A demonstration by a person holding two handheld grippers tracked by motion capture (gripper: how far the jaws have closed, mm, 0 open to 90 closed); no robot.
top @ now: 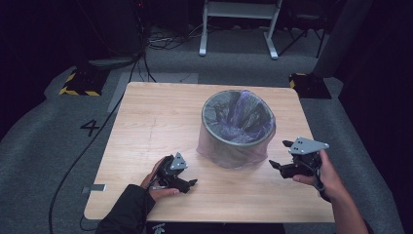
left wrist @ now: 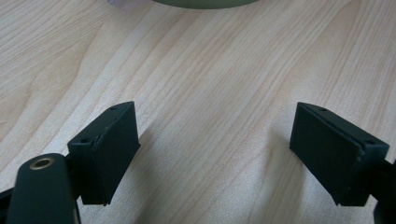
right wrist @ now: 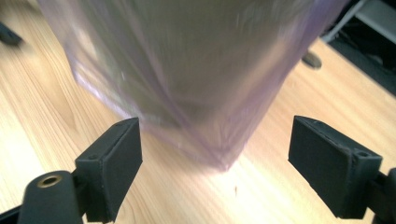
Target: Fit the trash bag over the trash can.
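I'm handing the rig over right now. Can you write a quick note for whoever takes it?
Left claw: open, empty, low over the table, short of the bin.
Right claw: open, empty, facing the bag's hanging side.
Bin: upright mid-table, purple bag lining it and draped over the rim down the outside.
Done: no grasp yet.
Left: probably grip the bag on both sides.

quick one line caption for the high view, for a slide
Two open hand-held grippers, left gripper and right gripper, flank a bin lined with a purple bag on a wooden table.
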